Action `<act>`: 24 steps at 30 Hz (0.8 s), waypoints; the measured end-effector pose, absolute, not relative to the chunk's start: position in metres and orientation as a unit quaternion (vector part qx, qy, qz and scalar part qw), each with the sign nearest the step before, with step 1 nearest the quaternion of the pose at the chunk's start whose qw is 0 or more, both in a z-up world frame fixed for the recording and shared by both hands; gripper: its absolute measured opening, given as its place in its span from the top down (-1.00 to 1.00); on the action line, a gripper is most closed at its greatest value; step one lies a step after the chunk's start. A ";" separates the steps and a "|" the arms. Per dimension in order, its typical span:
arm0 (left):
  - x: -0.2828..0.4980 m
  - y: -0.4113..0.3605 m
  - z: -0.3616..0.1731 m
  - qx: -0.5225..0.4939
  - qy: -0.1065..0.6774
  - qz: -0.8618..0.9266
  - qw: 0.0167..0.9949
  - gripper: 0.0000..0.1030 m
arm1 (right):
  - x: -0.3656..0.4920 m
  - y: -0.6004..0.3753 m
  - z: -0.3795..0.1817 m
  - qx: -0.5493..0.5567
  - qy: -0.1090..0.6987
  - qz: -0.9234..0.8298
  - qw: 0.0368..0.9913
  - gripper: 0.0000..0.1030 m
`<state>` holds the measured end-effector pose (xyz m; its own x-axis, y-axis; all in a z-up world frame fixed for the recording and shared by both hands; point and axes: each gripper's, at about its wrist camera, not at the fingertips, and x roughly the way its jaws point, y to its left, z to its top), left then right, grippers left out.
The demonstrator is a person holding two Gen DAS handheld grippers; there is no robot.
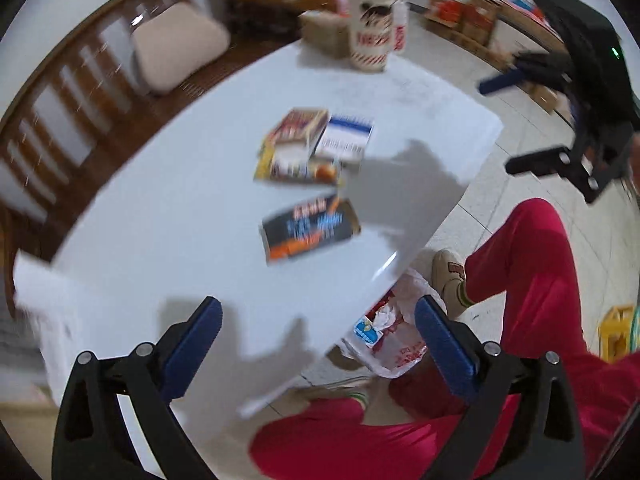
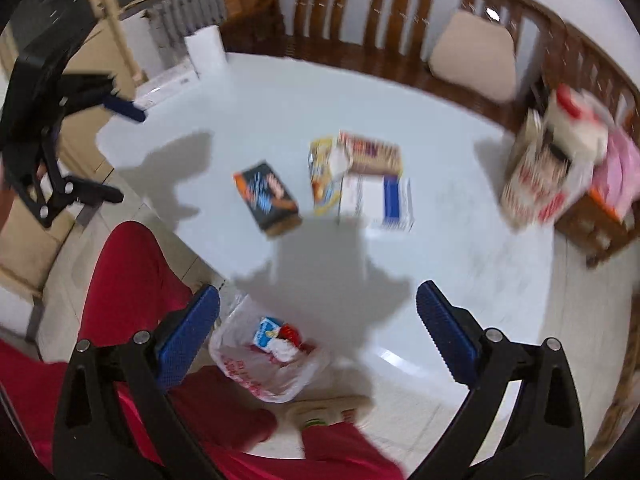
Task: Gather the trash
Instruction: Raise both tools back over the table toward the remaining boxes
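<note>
A white plastic bag (image 1: 394, 332) (image 2: 272, 360) with crumpled wrappers inside sits on the floor by the table edge, between a person's red-trousered legs. On the white table (image 1: 160, 216) (image 2: 460, 264) lie a black-and-orange box (image 1: 310, 228) (image 2: 266, 198), a flattened yellow-red carton (image 1: 294, 148) (image 2: 352, 164) and a white-and-blue box (image 1: 346, 136) (image 2: 380, 200). My left gripper (image 1: 320, 344) (image 2: 110, 151) hangs high above the table, open and empty. My right gripper (image 2: 318, 340) (image 1: 520, 122) is also high up, open, with nothing between its blue pads.
A red-and-white paper bag (image 1: 370, 28) (image 2: 548, 168) stands at the table's far corner. A wooden bench with a beige cushion (image 1: 180, 44) (image 2: 472, 56) runs behind the table. A paper towel roll (image 2: 206, 50) stands at another corner. Slippered feet (image 1: 450, 276) rest beside the bag.
</note>
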<state>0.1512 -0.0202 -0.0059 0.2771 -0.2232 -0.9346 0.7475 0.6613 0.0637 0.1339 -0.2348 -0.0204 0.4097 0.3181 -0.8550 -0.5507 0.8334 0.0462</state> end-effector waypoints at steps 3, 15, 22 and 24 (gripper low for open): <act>0.166 -0.028 0.012 0.280 0.504 -0.347 0.739 -0.84 | 0.155 -0.243 0.002 -0.144 0.470 0.282 0.824 -0.87; 0.204 -0.084 -0.012 0.419 0.505 -0.414 0.631 -0.84 | 0.226 -0.227 0.014 -0.275 0.481 0.350 0.755 -0.87; 0.225 -0.097 -0.045 0.429 0.527 -0.437 0.589 -0.84 | 0.247 -0.204 -0.026 -0.321 0.522 0.399 0.682 -0.87; 0.231 -0.099 -0.054 0.420 0.533 -0.447 0.583 -0.84 | 0.251 -0.199 -0.041 -0.326 0.535 0.409 0.663 -0.87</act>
